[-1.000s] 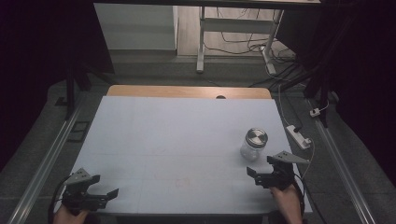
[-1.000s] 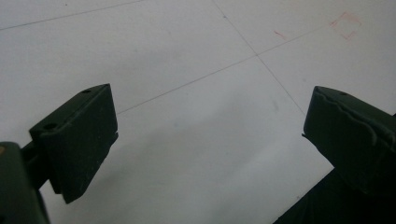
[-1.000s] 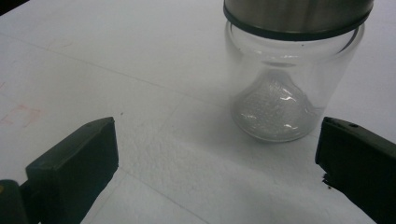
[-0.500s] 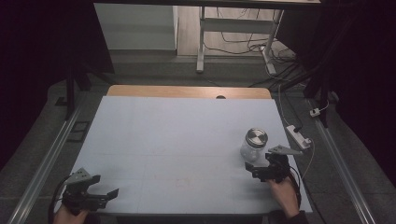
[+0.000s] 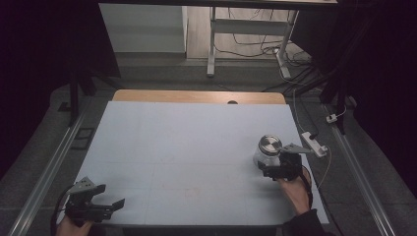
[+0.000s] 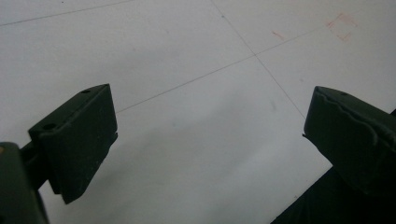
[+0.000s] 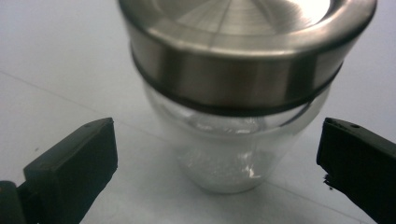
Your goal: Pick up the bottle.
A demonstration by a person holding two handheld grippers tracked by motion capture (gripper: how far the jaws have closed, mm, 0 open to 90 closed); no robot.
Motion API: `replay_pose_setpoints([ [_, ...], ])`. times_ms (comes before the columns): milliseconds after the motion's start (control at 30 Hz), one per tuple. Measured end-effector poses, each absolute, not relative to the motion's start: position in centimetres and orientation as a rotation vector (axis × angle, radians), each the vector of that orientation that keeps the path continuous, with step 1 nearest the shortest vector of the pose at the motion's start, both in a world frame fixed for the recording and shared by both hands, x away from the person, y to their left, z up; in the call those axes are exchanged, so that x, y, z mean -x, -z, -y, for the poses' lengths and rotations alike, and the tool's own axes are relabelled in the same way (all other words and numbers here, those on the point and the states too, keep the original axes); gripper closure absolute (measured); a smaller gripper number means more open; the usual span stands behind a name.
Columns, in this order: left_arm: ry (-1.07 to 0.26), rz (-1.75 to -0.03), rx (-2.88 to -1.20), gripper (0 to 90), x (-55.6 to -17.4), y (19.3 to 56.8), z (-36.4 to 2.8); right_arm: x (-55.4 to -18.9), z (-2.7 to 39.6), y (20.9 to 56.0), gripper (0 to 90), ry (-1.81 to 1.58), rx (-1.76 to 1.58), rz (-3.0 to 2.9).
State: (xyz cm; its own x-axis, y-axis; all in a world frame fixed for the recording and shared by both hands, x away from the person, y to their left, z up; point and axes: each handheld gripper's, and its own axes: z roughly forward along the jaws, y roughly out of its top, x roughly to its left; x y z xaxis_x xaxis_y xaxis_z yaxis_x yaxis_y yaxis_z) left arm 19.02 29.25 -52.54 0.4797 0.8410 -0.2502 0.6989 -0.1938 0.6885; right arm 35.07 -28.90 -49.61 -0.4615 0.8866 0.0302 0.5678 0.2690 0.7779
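Glass jar [image 7: 233, 140] with steel lid [image 7: 247, 42] stands upright on the table [image 5: 187, 142], just ahead of the right gripper [image 7: 217, 154], jaws spread wide, not touching

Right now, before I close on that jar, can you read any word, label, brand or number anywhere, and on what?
None can be read.
Glass jar: clear wall with no label.
Steel lid: brushed metal, no lettering.
Table sheet: faint reddish pen marks at one corner, an open box shape and a dash, not letters.
Right gripper and left gripper: plain black pads.
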Motion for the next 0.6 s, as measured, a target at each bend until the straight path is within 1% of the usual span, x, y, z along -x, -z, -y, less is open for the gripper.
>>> replay_pose_setpoints([
  [233, -0.228, -1.273, -1.948, 3.7, -19.0, 52.6, -29.3, -36.3, 29.1, 49.8, 0.0, -1.078, -1.331, -2.129],
  [567, -0.219, -1.272, -1.948, 3.6, -19.1, 52.6, -29.3, -37.4, 28.2, 50.1, 0.0, -1.06, -1.3, -2.125],
  [600, -0.218, -1.272, -1.948, 3.6, -19.1, 52.6, -29.3, -37.4, 28.2, 50.1, 1.5, -1.063, -1.299, -2.121],
])
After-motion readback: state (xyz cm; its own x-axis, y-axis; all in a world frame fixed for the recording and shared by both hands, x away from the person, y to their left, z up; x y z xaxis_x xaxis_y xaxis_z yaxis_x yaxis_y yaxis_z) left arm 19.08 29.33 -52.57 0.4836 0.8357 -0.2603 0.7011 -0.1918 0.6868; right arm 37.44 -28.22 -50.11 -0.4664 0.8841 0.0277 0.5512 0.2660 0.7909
